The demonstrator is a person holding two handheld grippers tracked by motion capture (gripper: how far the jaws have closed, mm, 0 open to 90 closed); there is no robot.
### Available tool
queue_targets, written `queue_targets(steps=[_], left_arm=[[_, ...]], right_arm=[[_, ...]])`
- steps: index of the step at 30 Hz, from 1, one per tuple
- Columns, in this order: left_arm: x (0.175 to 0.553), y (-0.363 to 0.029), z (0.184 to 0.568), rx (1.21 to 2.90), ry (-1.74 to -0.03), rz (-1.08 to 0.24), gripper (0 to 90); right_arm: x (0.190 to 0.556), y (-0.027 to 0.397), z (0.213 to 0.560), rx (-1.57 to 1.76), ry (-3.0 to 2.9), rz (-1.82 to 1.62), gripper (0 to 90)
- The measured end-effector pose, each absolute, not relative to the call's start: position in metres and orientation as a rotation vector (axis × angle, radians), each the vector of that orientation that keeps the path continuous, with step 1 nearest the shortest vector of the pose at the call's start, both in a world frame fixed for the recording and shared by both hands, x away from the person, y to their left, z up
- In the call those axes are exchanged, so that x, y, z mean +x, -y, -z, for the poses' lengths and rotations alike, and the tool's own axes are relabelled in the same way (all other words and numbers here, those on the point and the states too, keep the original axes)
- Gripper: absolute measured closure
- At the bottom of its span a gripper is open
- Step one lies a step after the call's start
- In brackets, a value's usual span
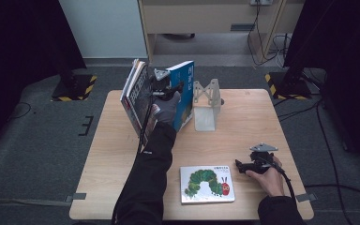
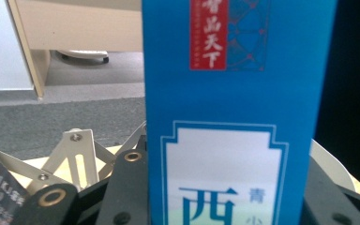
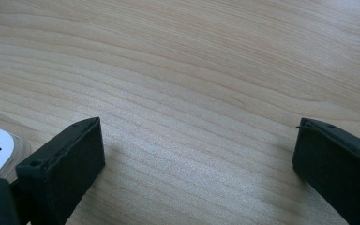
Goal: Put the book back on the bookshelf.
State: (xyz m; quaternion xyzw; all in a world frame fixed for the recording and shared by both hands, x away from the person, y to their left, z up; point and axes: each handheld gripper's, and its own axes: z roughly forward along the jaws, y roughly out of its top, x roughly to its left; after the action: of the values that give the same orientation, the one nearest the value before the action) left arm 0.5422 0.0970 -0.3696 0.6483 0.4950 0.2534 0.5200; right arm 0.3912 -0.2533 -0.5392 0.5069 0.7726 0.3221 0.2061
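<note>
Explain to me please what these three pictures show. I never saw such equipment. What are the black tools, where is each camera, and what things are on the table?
No robot here: a person holds a hand-operated two-jaw gripper in each hand. The high view looks down on a wooden table; each other picture comes from a camera riding on one gripper.

The left gripper reaches to the far side and is shut on a blue book, which stands among other upright books next to a pale metal bookend. The right gripper rests low over the table, jaws open with nothing between them. Beside it a picture book with a green caterpillar on its cover lies flat.
</note>
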Motion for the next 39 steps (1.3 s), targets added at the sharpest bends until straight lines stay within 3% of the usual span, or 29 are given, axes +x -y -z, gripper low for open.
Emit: queue_targets(steps=[14, 39], left_arm=[[0.538, -0.096, 0.383, 1.545, -1.171, -0.629, 61.5], [0.477, -0.113, 0.405, 1.624, -1.174, -0.717, 59.9]], right_arm=[[0.391, 0.253, 0.539, 1.412, -2.153, -0.898, 2.8], [0.391, 0.253, 0.539, 1.415, -2.148, -0.898, 2.8]])
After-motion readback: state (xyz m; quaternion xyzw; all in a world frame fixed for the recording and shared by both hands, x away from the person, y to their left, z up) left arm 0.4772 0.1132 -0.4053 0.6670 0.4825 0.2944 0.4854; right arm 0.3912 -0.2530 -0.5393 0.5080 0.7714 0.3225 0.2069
